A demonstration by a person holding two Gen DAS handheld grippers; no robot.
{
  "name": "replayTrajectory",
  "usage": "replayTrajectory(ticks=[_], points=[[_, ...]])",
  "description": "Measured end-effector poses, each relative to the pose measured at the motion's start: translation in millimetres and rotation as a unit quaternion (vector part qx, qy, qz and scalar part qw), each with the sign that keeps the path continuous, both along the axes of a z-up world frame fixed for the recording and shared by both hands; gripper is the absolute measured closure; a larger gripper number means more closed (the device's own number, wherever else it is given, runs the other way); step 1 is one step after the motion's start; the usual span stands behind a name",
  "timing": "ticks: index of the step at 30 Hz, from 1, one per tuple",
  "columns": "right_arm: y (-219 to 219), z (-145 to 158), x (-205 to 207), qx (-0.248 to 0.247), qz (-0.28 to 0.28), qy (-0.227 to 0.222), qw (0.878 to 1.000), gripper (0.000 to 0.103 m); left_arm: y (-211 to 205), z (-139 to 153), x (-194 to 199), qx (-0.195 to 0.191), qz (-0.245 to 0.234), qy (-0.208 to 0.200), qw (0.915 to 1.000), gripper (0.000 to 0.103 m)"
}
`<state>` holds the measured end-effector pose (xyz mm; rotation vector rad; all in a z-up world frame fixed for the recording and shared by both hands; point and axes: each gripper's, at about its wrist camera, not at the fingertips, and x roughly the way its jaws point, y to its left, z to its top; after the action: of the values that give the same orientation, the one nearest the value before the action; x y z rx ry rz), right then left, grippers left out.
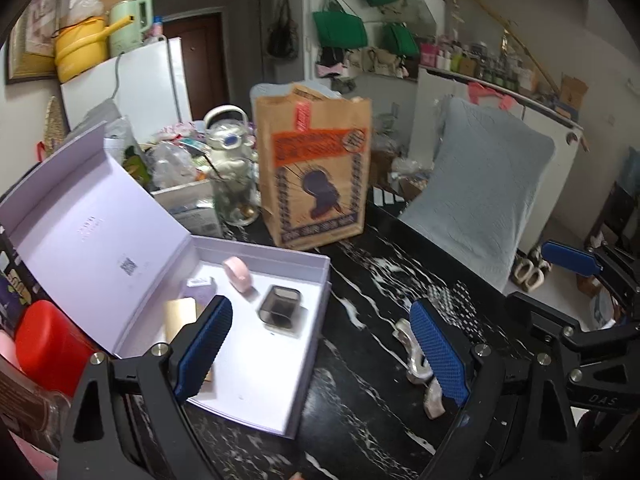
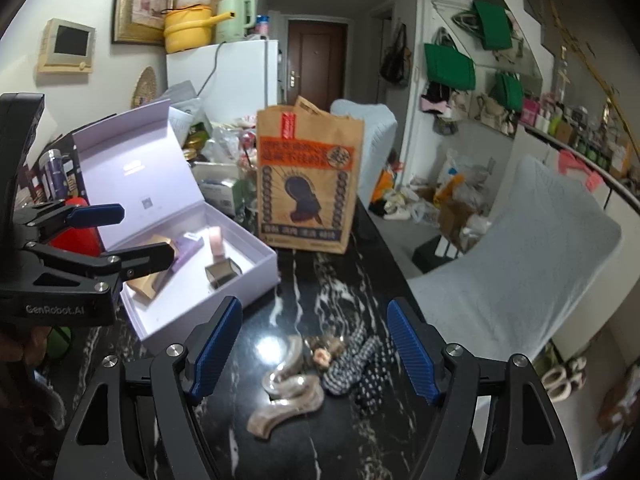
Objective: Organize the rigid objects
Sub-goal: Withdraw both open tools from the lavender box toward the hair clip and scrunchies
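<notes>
Silver hair clip (image 2: 286, 396) and dotted scrunchie (image 2: 360, 364) lay on black table (image 2: 340, 280), between wide, empty right tongs (image 2: 314, 348). Left tongs (image 1: 320, 352) wide, empty, over open lilac box (image 1: 312, 280)'s corner. Paper bag (image 2: 306, 180) stood behind; table bare between.

Gold box (image 1: 180, 314) half hidden behind the left tongs' (image 1: 320, 354) blue pad; purple item (image 1: 198, 292) beside it blurred, print unreadable. Pearly hair clip (image 1: 418, 364) partly covered by the other pad. Red container (image 1: 52, 344) cut off behind the lavender box (image 1: 224, 396). Dotted fabric piece (image 2: 362, 364) smeared, kind unclear.
</notes>
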<state>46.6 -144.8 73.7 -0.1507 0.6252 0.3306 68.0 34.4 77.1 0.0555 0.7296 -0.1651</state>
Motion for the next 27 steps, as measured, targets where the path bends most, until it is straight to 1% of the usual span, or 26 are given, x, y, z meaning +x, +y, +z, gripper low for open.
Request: replayTrajectory(ticks=[2, 6, 11, 16, 19, 27], points=[[-7, -6, -3, 0.005, -0.002, 0.007, 1.0, 0.027, -8, -4, -1, 0.004, -0.008, 0.008, 0.9999, 0.012], [-17, -15, -8, 0.007, -0.003, 0.01, 1.0, 0.027, -26, -13, -5, 0.018, -0.019, 0.009, 0.9996, 0.012], [-30, -25, -16, 0.015, 0.002, 0.017, 1.0, 0.027, -42, -24, -8, 0.003, -0.041, 0.03, 0.9987, 0.012], [-44, -35, -23, 0.027, -0.004, 0.022, 0.999, 0.027, -58, -36, -13, 0.001, -0.064, 0.042, 0.9971, 0.012], [-52, -43, -27, 0.033, -0.009, 0.025, 0.999, 0.027, -66, -44, -13, 0.003, -0.065, 0.053, 0.9965, 0.012], [-75, -76, -28, 0.046, -0.014, 0.06, 0.997, 0.027, -82, -65, -13, -0.003, -0.073, 0.059, 0.9956, 0.012]])
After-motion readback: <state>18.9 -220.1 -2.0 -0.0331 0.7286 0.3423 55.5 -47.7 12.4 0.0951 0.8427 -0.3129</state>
